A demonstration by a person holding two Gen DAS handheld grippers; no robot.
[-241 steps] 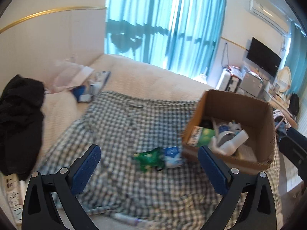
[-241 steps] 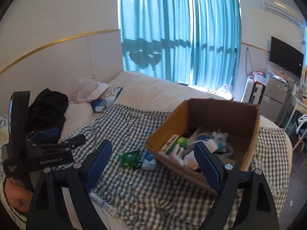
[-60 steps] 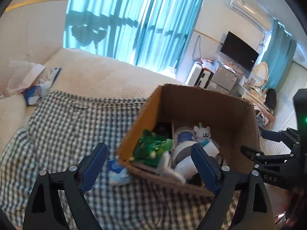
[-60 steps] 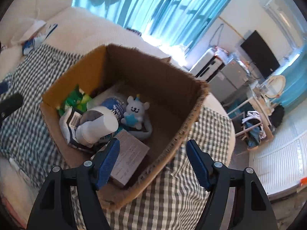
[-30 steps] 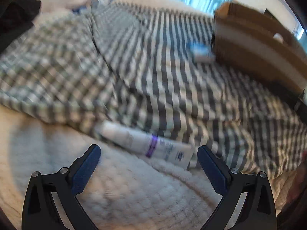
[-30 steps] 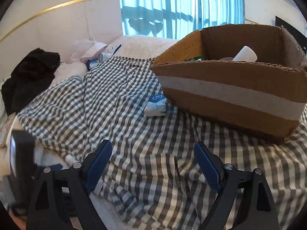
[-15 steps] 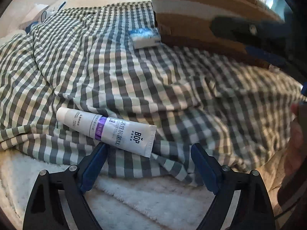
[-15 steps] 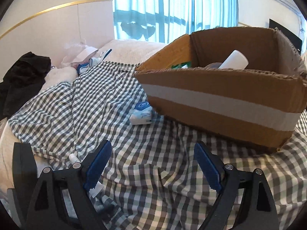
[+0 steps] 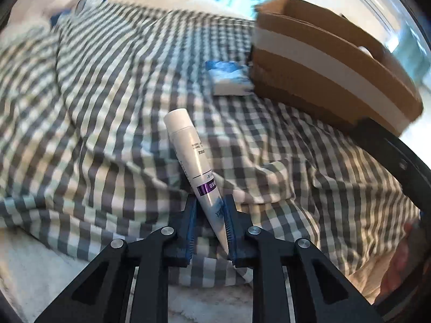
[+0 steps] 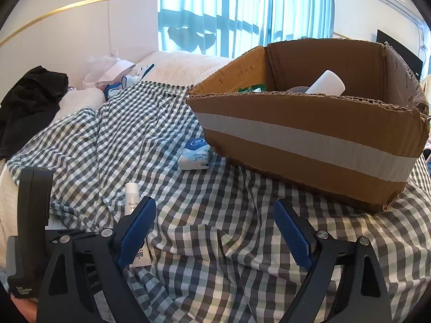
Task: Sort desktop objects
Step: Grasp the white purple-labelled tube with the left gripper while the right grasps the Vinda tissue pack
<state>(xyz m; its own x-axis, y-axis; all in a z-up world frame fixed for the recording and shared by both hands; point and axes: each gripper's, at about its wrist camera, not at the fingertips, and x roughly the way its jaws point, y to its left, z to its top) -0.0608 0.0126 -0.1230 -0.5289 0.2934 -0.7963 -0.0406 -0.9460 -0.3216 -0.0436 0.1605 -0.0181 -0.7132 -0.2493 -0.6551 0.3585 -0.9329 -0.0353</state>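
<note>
A white tube with a purple band [image 9: 188,148] points away from me over the checked cloth [image 9: 113,113]. Its flat end sits between the blue pads of my left gripper [image 9: 210,202], whose jaws are closing and press on it. In the right wrist view the tube [image 10: 131,195] shows at lower left, partly behind a finger. My right gripper [image 10: 214,210] hangs open above the cloth with nothing between its fingers. The cardboard box [image 10: 309,140] stands just beyond it, holding a white bottle [image 10: 327,82] and a green packet [image 10: 250,88].
A blue and white tissue pack [image 10: 195,156] lies against the box's left corner, also seen in the left wrist view [image 9: 231,78]. A black garment [image 10: 29,102] and a plastic bag [image 10: 107,72] lie at the far left of the bed. Blue curtains hang behind.
The left gripper's jaws have come together on the tube, which lay crosswise on the cloth before and now points along the fingers. The right gripper has hardly moved.
</note>
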